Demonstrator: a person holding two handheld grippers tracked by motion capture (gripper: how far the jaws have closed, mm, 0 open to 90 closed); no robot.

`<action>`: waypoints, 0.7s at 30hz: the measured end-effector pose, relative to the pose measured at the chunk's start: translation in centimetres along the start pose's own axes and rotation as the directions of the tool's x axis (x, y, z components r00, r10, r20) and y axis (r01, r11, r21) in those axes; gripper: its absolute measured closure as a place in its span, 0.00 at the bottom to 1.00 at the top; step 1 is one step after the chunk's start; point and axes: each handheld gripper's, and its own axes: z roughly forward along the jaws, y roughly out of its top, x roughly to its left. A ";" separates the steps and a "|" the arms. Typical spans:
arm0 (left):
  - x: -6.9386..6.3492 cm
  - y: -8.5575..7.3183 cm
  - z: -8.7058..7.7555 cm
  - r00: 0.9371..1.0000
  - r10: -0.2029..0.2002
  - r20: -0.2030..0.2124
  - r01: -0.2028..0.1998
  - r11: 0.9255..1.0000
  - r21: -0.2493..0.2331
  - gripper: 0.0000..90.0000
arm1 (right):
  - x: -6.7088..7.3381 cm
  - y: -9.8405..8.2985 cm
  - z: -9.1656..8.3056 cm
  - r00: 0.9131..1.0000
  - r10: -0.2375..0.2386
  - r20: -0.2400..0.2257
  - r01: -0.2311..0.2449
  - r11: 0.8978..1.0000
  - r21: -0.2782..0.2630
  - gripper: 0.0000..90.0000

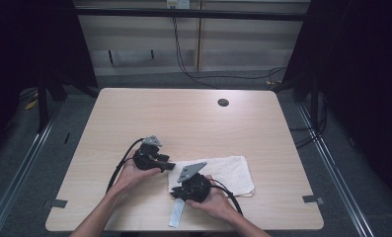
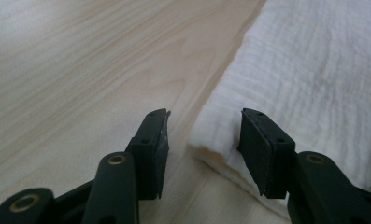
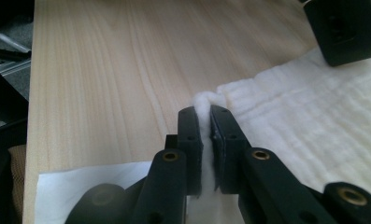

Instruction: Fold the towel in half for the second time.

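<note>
A white folded cloth [image 1: 228,173] lies on the wooden table [image 1: 183,113], near its front edge. My left gripper [image 1: 171,166] sits at the cloth's left edge, held in a hand. In the left gripper view its jaws [image 2: 204,114] stand open around a corner of the cloth [image 2: 314,84]; the left pad is clear of the fabric. My right gripper [image 1: 177,191] is at the cloth's front left corner. In the right gripper view it [image 3: 205,112] is shut on a pinched fold of the cloth [image 3: 304,107], with fabric bulging above the tips.
A white paper strip [image 1: 176,213] lies at the table's front edge under my right gripper, also seen as paper strip [image 3: 80,186]. A round dark hole [image 1: 223,102] sits far back on the table. Cables run across the floor beyond it.
</note>
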 end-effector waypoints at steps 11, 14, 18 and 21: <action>-0.7 -0.2 0.3 0.999 0.041 0.028 -0.041 0.999 0.005 0.93 | -0.1 0.1 0.0 1.000 0.027 -0.001 -0.027 1.000 -0.007 0.94; -0.5 -0.1 0.1 0.999 0.023 0.043 -0.023 1.000 -0.010 0.94 | -0.3 0.2 -0.4 0.998 0.062 -0.023 -0.062 0.997 -0.036 0.94; -0.4 0.1 -0.6 0.998 0.008 0.062 -0.005 0.999 -0.042 0.94 | -0.4 0.4 -1.1 0.996 0.083 -0.036 -0.085 0.994 -0.069 0.94; -0.3 0.1 -1.2 0.998 0.001 0.060 0.003 0.998 -0.062 0.94 | -0.3 0.5 -1.4 0.996 0.080 -0.034 -0.082 0.994 -0.076 0.94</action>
